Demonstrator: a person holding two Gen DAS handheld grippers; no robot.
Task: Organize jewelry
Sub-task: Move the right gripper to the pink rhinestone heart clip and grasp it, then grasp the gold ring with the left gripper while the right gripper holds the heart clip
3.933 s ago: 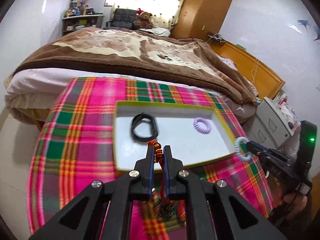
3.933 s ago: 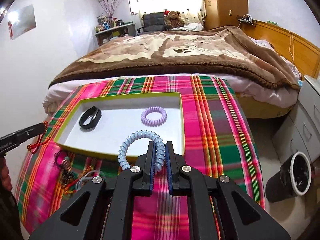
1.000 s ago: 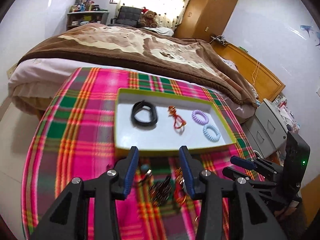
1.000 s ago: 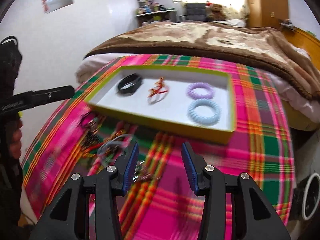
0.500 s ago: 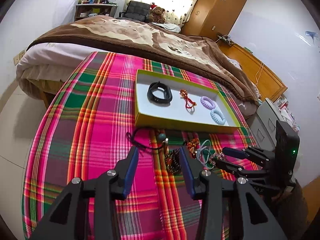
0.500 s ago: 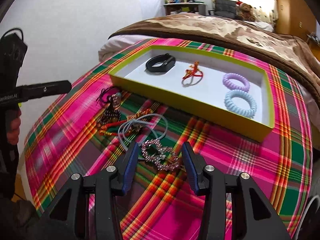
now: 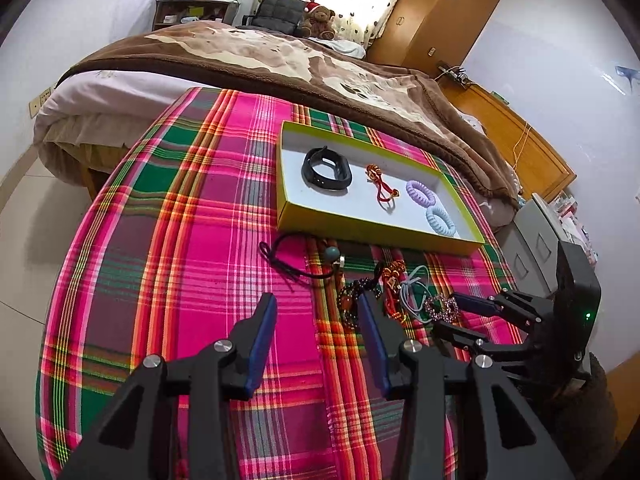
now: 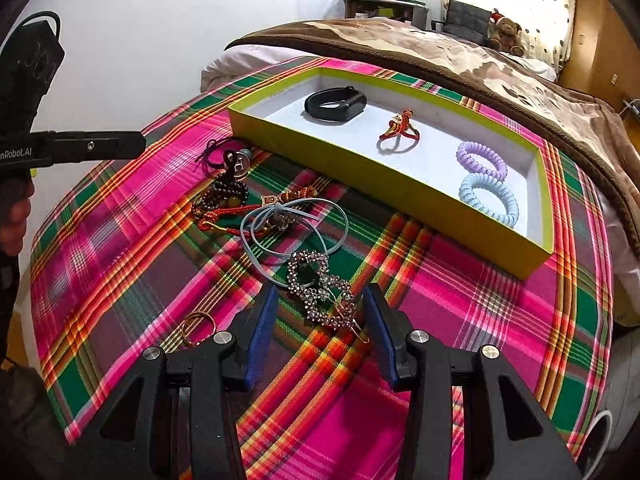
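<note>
A yellow-green tray (image 8: 384, 184) (image 7: 372, 228) on the plaid cloth holds a black band (image 8: 335, 103), a red knot cord (image 8: 400, 128), a purple coil tie (image 8: 482, 160) and a blue coil tie (image 8: 489, 199). In front of it lie loose pieces: a rhinestone hair clip (image 8: 320, 288), a pale blue elastic (image 8: 288, 224), a red-and-gold charm (image 8: 256, 208), dark beads (image 8: 224, 194) and a black cord with a round pendant (image 8: 236, 160). My right gripper (image 8: 318, 308) is open, its jaws on either side of the rhinestone clip. My left gripper (image 7: 316, 312) is open above the cloth, left of the pile.
A small gold ring (image 8: 198, 326) lies on the cloth at the left of my right gripper. A bed with a brown blanket (image 7: 280, 60) stands behind the round table. Grey drawers (image 7: 532, 248) stand at the right, past the table's edge.
Both grippers have let go of their pieces, which now lie in the tray, and pulled back open. The right gripper has come down closer around the rhinestone clip.
</note>
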